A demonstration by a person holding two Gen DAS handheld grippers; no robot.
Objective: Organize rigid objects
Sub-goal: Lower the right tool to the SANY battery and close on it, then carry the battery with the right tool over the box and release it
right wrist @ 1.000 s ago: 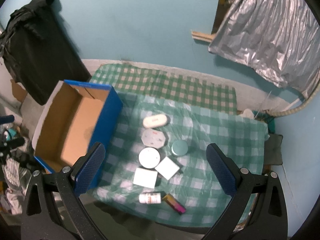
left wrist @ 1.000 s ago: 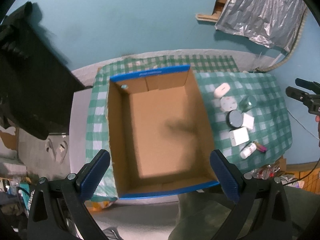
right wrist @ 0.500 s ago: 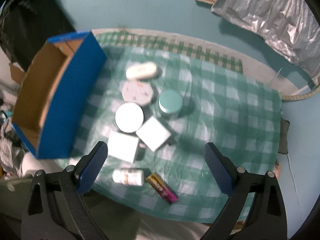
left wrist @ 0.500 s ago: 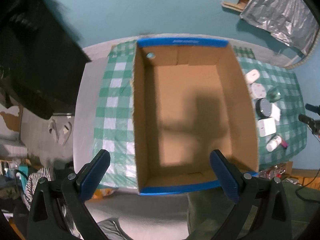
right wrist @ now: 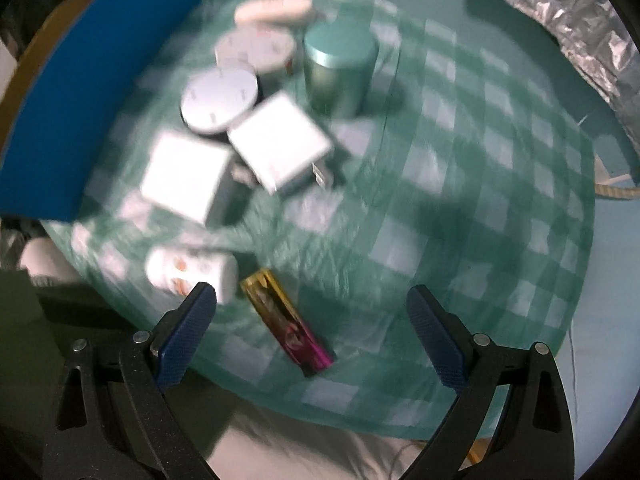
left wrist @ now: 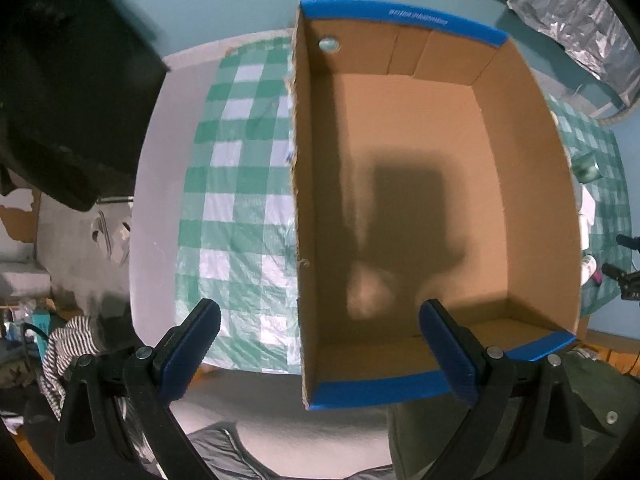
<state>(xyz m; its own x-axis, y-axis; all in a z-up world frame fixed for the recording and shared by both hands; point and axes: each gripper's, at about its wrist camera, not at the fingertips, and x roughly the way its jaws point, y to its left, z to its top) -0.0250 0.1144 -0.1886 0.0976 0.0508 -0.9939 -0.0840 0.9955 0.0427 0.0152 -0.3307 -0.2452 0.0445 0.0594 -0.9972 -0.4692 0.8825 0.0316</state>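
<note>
An empty blue-edged cardboard box (left wrist: 420, 184) stands on the checked cloth; its blue side shows in the right wrist view (right wrist: 92, 92). My left gripper (left wrist: 320, 336) is open and empty over the box's near left corner. My right gripper (right wrist: 312, 316) is open and empty just above a gold-and-pink bar (right wrist: 286, 320). A white bottle (right wrist: 192, 270) lies by its left finger. Beyond lie two white square blocks (right wrist: 186, 176) (right wrist: 280, 148), two white round tins (right wrist: 218, 100) (right wrist: 256, 46), a teal jar (right wrist: 340, 68) and a white oval case (right wrist: 274, 8). The view is blurred.
The green-and-white checked cloth (right wrist: 460, 200) covers the table, whose front edge runs under my right gripper. Crinkled silver foil (right wrist: 568, 20) hangs at the back right. A black cloth (left wrist: 68, 92) hangs left of the table, and clutter lies on the floor below.
Both grippers have dropped closer to the table. The box fills more of the left view. The right gripper has come down over the gold-and-pink bar. Both stay open.
</note>
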